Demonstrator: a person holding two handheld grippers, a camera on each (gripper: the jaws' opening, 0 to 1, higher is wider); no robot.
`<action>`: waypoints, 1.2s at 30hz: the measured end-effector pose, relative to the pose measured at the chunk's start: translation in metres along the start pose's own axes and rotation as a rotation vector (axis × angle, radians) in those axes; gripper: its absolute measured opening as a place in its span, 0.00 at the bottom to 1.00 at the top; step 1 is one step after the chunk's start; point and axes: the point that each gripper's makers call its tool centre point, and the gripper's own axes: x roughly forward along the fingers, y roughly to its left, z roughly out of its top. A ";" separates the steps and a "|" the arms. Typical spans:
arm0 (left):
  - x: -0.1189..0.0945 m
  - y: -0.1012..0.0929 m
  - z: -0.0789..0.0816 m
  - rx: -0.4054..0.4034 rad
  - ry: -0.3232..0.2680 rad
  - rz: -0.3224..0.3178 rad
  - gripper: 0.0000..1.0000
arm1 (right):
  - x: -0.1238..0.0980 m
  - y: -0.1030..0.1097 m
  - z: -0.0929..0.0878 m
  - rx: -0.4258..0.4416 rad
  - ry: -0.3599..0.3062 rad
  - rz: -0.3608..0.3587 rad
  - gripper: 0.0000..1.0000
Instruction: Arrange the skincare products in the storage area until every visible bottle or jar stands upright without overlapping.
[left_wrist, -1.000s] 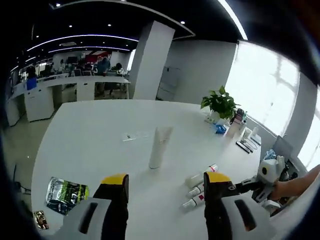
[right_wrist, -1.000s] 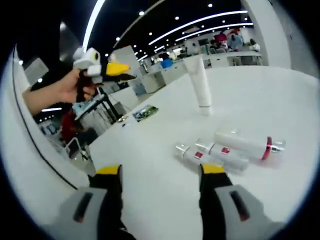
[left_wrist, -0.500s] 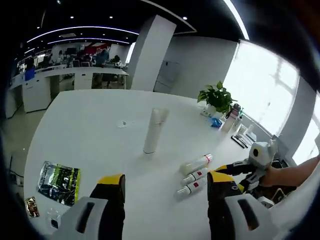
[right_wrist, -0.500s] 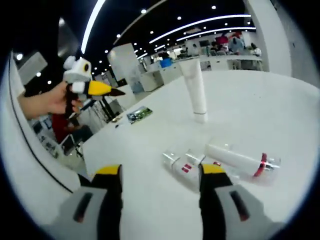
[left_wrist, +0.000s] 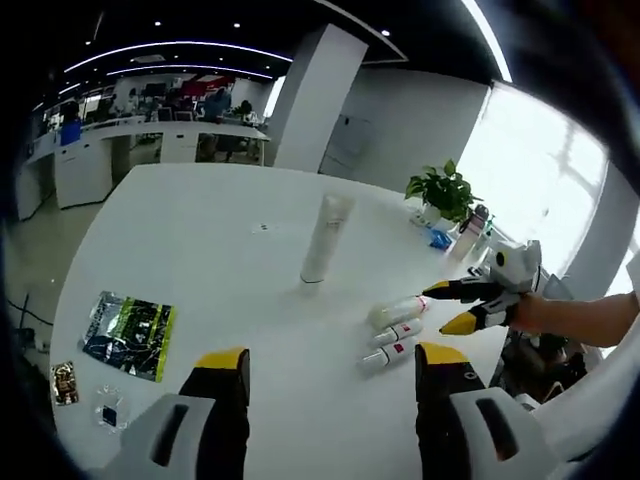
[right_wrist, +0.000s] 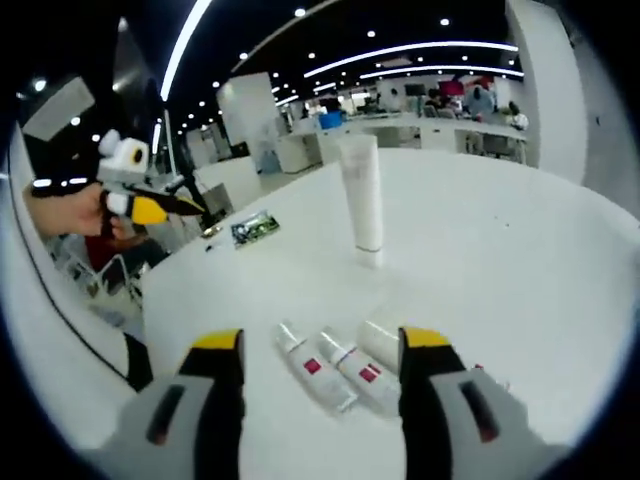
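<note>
Left gripper view position: above the near edge of the white surface (left_wrist: 200, 260), looking forward along the left tool (left_wrist: 330, 362), jaws apart at the bottom.
Left gripper view facing: across the surface toward a pillar (left_wrist: 308, 100) and bright windows; the standing tube (left_wrist: 325, 238) is mid-distance, the lying bottles (left_wrist: 395, 330) nearer.
Right gripper view position: low and close over the bottles (right_wrist: 335, 365), which lie just ahead of the right tool (right_wrist: 322, 345).
Right gripper view facing: across the surface (right_wrist: 500, 250) toward office desks.
Shared area: surface, tube (right_wrist: 362, 195), bottles, foil packet (left_wrist: 128, 335) (right_wrist: 253, 227).
Cross-visibility: each view shows the other tool (left_wrist: 468, 305) (right_wrist: 150, 205).
</note>
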 end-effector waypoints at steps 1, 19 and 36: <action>0.000 0.001 -0.001 -0.004 0.001 0.001 0.69 | 0.000 -0.002 -0.001 -0.005 0.008 -0.004 0.60; -0.006 0.007 -0.004 0.015 -0.022 0.039 0.66 | -0.018 -0.052 -0.016 -0.045 0.086 -0.081 0.59; -0.008 0.005 -0.010 0.023 -0.009 0.034 0.65 | -0.018 -0.088 -0.030 -0.030 0.177 -0.119 0.52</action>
